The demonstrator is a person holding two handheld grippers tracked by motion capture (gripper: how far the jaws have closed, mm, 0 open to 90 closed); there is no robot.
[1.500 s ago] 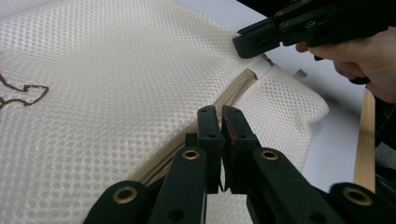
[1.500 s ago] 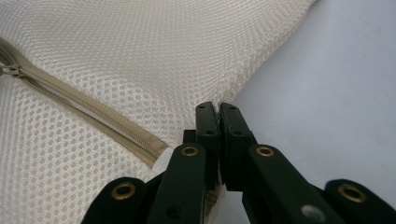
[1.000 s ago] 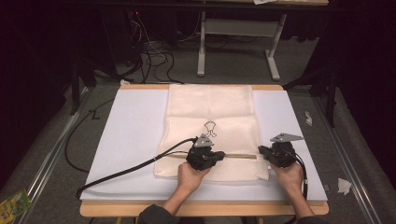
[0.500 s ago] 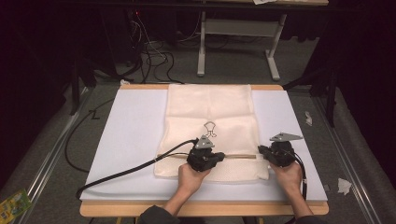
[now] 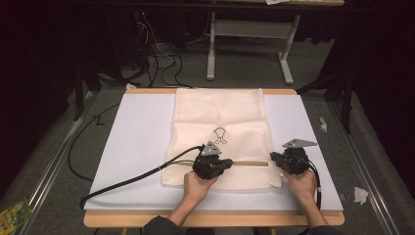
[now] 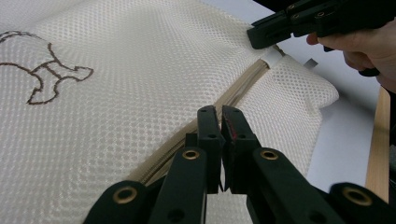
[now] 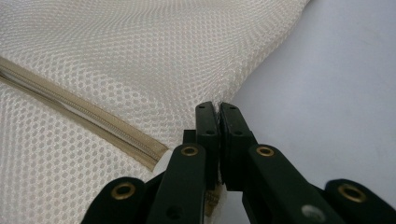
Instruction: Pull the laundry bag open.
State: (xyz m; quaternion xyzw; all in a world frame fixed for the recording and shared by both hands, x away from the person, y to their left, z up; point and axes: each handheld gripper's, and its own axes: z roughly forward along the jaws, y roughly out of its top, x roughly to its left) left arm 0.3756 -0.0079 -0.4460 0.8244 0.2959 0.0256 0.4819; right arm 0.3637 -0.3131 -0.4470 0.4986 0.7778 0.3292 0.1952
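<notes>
Beside bag [image 5: 222,117] edge, bare mat [image 5: 137,142].

Grey carpet floor [image 5: 49,161], dark room, white table frame [image 5: 249,29] behind.

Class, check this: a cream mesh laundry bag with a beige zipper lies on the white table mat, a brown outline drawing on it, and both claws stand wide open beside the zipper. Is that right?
Not quite. Both claws are shut, not wide open: the left claw and right claw show jaws pressed together in their own gripper views. The cream mesh laundry bag, beige zipper, brown outline drawing and white table mat are as stated.
</notes>
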